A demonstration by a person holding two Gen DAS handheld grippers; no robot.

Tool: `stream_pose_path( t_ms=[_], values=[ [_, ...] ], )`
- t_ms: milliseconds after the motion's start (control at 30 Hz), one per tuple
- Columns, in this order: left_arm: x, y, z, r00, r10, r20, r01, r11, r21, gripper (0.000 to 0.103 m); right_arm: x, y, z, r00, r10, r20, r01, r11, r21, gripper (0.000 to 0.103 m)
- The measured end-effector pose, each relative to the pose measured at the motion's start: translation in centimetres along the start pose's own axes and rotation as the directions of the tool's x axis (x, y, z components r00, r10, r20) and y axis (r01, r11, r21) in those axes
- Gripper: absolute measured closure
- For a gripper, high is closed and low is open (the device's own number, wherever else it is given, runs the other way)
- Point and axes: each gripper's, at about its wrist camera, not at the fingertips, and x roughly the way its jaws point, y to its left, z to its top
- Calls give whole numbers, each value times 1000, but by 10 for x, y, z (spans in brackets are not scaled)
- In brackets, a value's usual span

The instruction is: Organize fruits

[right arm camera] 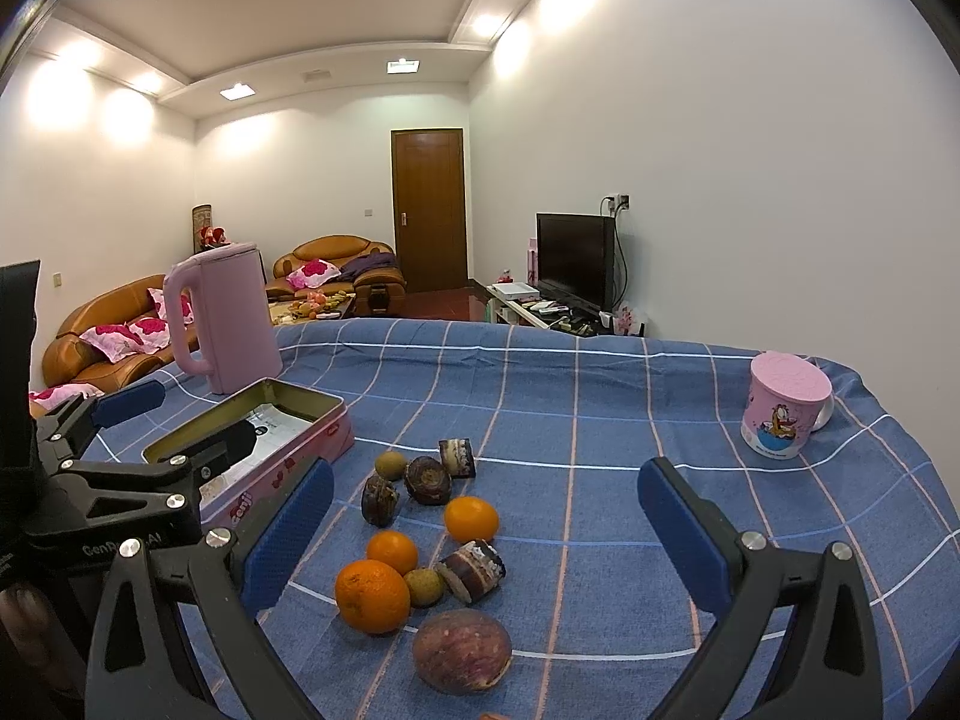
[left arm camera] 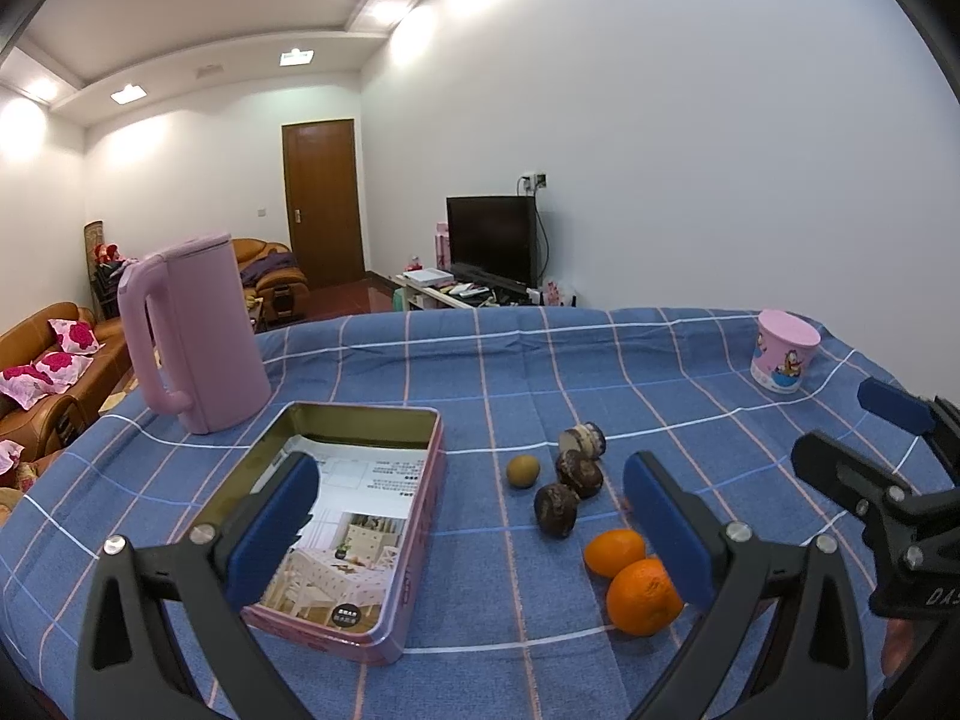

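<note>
1. A person is holding two sets of tongs over a tabletop (right arm camera: 600, 432) covered in blue checked cloth. The left tongs (left arm camera: 474, 534) and the right tongs (right arm camera: 486, 534) are both gaping wide, gripping nothing.
2. The fruits are lying loose mid-table: oranges (right arm camera: 372, 595), small brown ones (right arm camera: 427, 480), and a purplish one (right arm camera: 462, 651), possibly a passion fruit.
3. An open pink tin (left arm camera: 360, 516) is sitting just left of them, likely waiting to receive them.
4. A pink kettle (left arm camera: 198, 330) and a pink mug (right arm camera: 783, 411) are standing well apart, clear of the work.

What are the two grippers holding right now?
Nothing. The left gripper and the right gripper are both open and empty, above the fruits lying on the tablecloth.
</note>
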Motion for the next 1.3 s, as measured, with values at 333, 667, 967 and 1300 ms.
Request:
stream_pose_path(
  t_ms=[333, 667, 967, 1300],
  values=[
    [-1, 0, -1, 1000, -1, 0, 1, 1000, -1, 0, 1, 1, -2, 1000, -1, -6, 1, 1000, -1, 1],
    [-1, 0, -1, 1000, -2, 0, 2, 1000, -3, 0, 3, 1, -2, 1000, 1, -8, -1, 1000, -1, 1],
    [0, -1, -1, 1000, -4, -6, 4, 1000, -1, 0, 4, 0, -2, 1000, 0, -13, 0, 1000, -3, 1],
    [5, -2, -6, 1000, -6, -23, 6, 1000, 7, 0, 10, -3, -8, 999, -6, -43, 5, 1000, -4, 1]
  ],
)
